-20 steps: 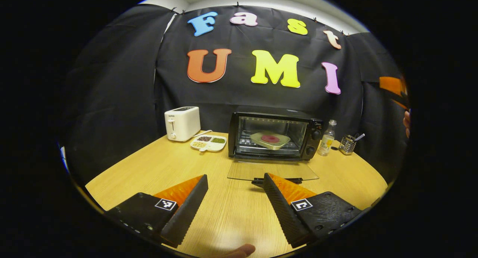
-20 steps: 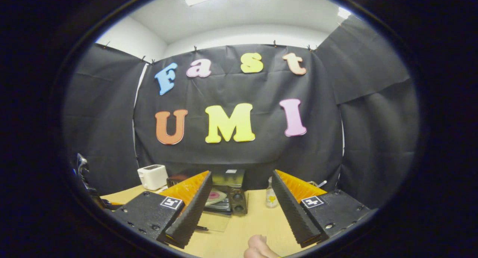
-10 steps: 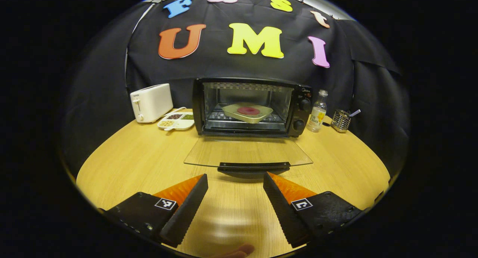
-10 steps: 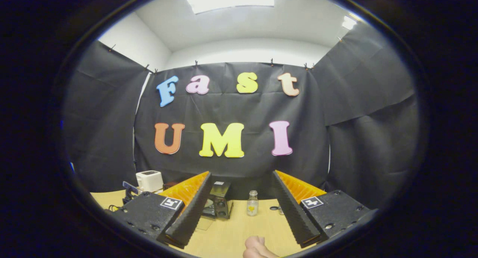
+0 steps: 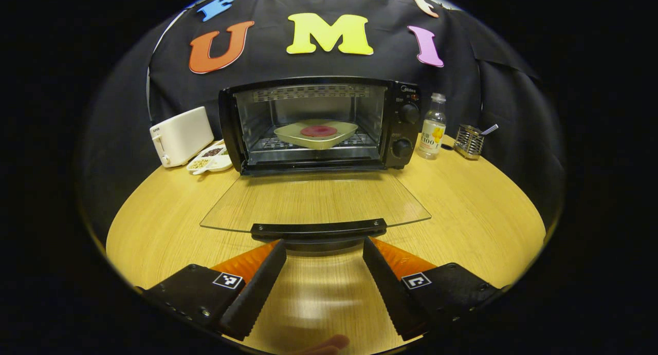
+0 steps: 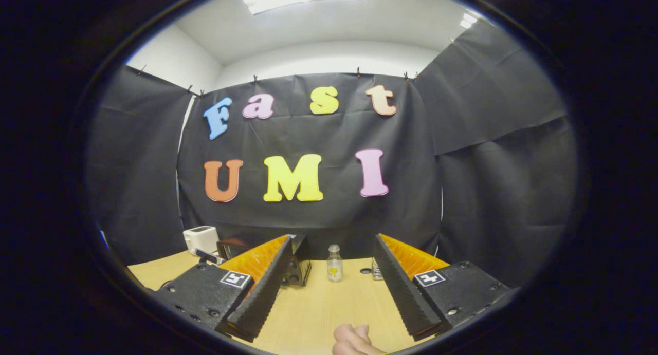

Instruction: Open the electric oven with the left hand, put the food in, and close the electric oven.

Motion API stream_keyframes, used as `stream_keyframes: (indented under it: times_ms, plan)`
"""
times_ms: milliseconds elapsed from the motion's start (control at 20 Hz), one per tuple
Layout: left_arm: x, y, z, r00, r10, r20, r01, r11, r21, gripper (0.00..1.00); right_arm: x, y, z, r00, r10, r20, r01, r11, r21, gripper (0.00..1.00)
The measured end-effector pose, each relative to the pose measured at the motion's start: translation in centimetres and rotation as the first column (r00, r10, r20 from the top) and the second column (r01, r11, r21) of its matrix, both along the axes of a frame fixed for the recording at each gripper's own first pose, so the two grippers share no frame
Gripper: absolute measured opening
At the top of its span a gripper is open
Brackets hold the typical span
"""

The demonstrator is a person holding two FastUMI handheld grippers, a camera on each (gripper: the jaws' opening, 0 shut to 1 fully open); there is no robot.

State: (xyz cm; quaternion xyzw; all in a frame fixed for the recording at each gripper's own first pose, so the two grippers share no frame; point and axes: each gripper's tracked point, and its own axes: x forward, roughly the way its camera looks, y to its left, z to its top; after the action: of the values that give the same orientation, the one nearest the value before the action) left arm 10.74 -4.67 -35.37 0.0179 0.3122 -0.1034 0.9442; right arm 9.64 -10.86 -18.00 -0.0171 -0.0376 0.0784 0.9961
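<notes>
The black electric oven (image 5: 406, 124) stands open at the back of the table. Its glass door (image 5: 313, 198) lies flat toward me, and its dark handle (image 5: 318, 228) sits just beyond my fingertips. On the rack inside rests a pale tray (image 5: 288, 134) carrying a red round piece of food (image 5: 318, 131). My left gripper (image 5: 324, 242) is open and holds nothing, low over the table in front of the handle. My right gripper (image 6: 332, 238) is open and holds nothing, raised and farther back. The oven (image 6: 298, 265) is partly hidden behind its left finger.
A white toaster (image 5: 181, 135) and a divided snack dish (image 5: 211, 161) stand left of the oven. A small bottle (image 5: 432, 126) and a wire holder (image 5: 469, 142) stand to its right. The round wooden table (image 5: 478, 216) drops off at its edges. A thumb (image 6: 354, 339) shows at the bottom.
My left gripper has moved forward and down toward the oven, bringing the door handle close to its fingertips. The right gripper's view has swung slightly. Both stay open.
</notes>
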Motion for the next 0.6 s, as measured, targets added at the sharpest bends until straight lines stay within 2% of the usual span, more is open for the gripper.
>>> stream_keyframes:
  times_ms: [100,250,550,600]
  plan:
    - [0.4,0.1,-0.4,1.0,0.008,-0.018,-0.008,1.0,0.021,0.96,0.1,-0.8,-0.9,1.0,0.003,-0.023,-0.003,1.0,0.01,0.96]
    - [0.3,0.0,-0.7,0.998,0.019,-0.06,-0.017,0.999,0.028,0.96,0.6,-2.4,-1.4,0.999,-0.038,-0.037,0.039,0.999,0.019,0.96]
    - [0.4,0.0,-0.3,0.999,0.013,-0.053,-0.011,0.999,0.031,0.96,-0.5,-2.4,-1.5,0.998,-0.04,-0.042,0.041,0.999,0.024,0.96]
    - [0.3,0.0,-0.3,0.999,0.01,-0.051,-0.009,0.999,0.031,0.96,-0.7,-2.4,-1.6,0.998,-0.04,-0.042,0.041,0.999,0.024,1.0]
